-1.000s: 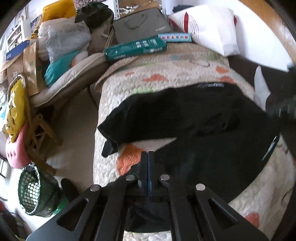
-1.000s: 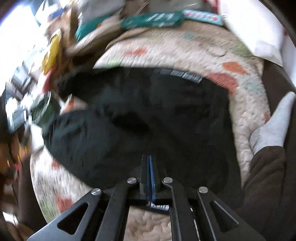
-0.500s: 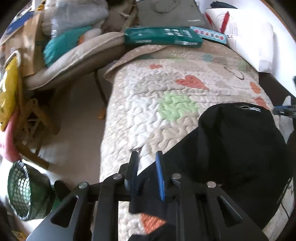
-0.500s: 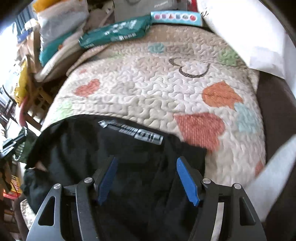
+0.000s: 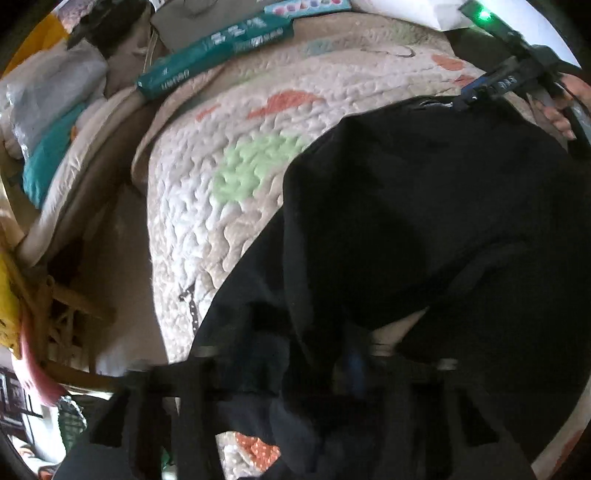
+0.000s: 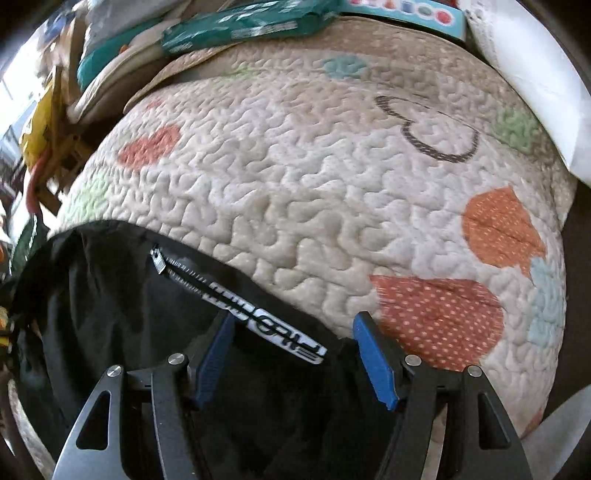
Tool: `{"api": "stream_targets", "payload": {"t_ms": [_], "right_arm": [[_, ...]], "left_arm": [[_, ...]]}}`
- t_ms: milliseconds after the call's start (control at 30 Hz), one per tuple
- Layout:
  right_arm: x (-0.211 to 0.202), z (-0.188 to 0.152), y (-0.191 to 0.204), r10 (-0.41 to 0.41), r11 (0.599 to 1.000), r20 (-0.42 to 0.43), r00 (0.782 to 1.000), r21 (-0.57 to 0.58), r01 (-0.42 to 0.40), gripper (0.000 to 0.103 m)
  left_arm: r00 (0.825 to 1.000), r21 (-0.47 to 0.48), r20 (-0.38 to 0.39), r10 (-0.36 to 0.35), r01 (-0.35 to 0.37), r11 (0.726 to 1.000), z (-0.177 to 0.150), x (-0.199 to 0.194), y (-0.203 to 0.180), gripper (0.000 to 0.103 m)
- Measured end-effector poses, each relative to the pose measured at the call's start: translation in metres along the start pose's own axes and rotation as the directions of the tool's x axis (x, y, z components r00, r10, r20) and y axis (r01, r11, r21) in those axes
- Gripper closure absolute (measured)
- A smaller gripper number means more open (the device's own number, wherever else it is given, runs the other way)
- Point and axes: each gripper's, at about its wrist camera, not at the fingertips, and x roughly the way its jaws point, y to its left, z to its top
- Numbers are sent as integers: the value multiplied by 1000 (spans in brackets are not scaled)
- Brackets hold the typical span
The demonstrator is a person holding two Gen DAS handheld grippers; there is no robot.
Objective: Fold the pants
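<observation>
The black pants [image 5: 424,206] lie folded over on a quilted bed cover [image 5: 229,155] with coloured hearts. In the left wrist view black cloth drapes over my left gripper [image 5: 321,369], which is blurred and mostly hidden; a blue pad shows faintly. My right gripper [image 6: 295,343] is open, its blue pads [image 6: 373,358] on either side of the waistband with its white logo label [image 6: 266,325]. The right gripper also shows at the top right of the left wrist view [image 5: 495,81], at the waistband edge.
A teal box [image 5: 214,51] and a colourful box [image 6: 406,11] lie at the bed's far end beside a white pillow [image 6: 532,70]. Piled bags and cushions [image 5: 51,122] crowd the left; the bed's left edge [image 5: 155,266] drops to the floor.
Both grippers have moved forward over the folded pants. The right gripper has stayed open and sits closer to the waistband. Black cloth now covers the left gripper, and that view has blurred.
</observation>
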Motion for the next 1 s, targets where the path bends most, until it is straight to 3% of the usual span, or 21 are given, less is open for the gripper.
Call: {"api": "stream_targets", "payload": {"t_ms": [67, 300, 367, 400, 433, 767, 1000], "right_arm": [[2, -2, 4, -4, 999, -2, 1000, -37, 4, 30], [16, 10, 2, -2, 999, 9, 1000, -52, 3, 31], [12, 11, 6, 35, 998, 1, 999, -46, -35, 57], [10, 12, 10, 43, 998, -4, 999, -53, -43, 86], [7, 10, 12, 67, 996, -21, 998, -54, -68, 95], [-67, -10, 31, 10, 999, 103, 995, -36, -6, 98], [-134, -67, 56, -27, 997, 121, 992, -75, 36, 98]], "left_arm": [[1000, -36, -5, 7, -8, 999, 2, 0, 8, 98], [999, -43, -4, 41, -41, 998, 4, -4, 16, 98], [998, -49, 4, 56, -56, 997, 5, -7, 18, 98], [998, -54, 9, 59, -58, 997, 7, -9, 20, 98], [998, -57, 14, 64, -63, 996, 8, -12, 22, 98], [987, -67, 94, 134, -128, 989, 14, -60, 36, 99], [969, -11, 158, 187, -188, 982, -13, -101, 16, 99]]}}
